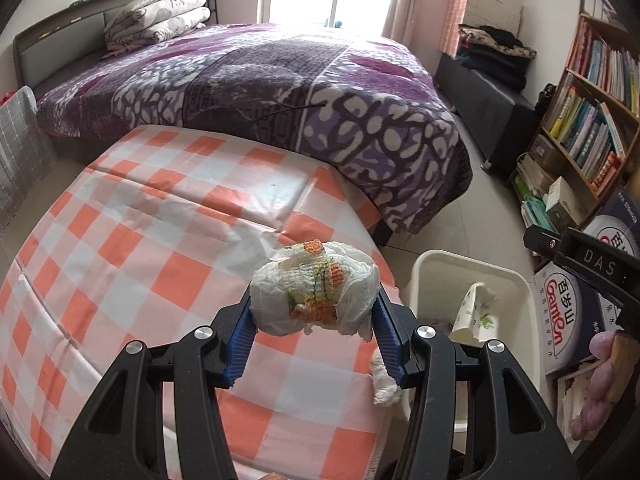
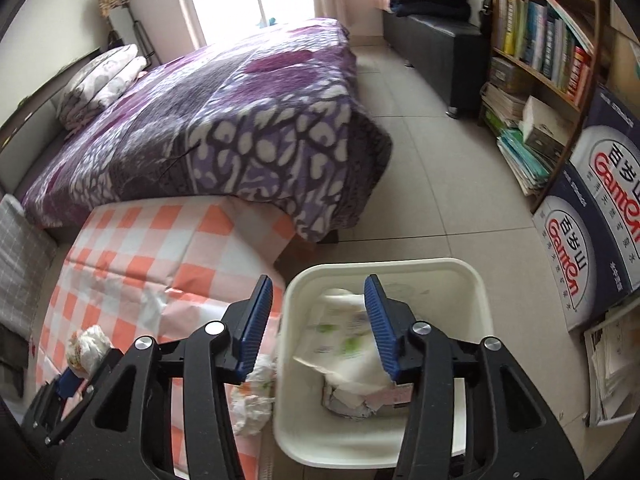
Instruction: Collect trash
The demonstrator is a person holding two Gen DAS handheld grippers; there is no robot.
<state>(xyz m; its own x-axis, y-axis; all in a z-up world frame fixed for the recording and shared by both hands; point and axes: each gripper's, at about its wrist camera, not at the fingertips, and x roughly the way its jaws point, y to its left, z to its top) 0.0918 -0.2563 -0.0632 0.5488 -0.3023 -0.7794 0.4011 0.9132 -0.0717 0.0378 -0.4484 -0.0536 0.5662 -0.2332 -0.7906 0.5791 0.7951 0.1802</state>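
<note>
Two blue-and-white cartons (image 2: pixel 592 216) stacked by the bookshelf (image 2: pixel 548 36) read "Ganten" in red, and "DAS" is lettered on the right hand-held gripper (image 2: pixel 320 320), whose jaws stand apart and empty above the white bin (image 2: pixel 476 292). In the bin lie a crumpled printed paper cup (image 1: pixel 476 312) and other paper scraps. The left hand-held gripper (image 1: pixel 314 320) is clamped on a wadded orange-patterned tissue (image 1: pixel 316 292) over the checked surface (image 1: pixel 120 240), with another wad (image 2: pixel 252 396) at its edge beside the bin.
</note>
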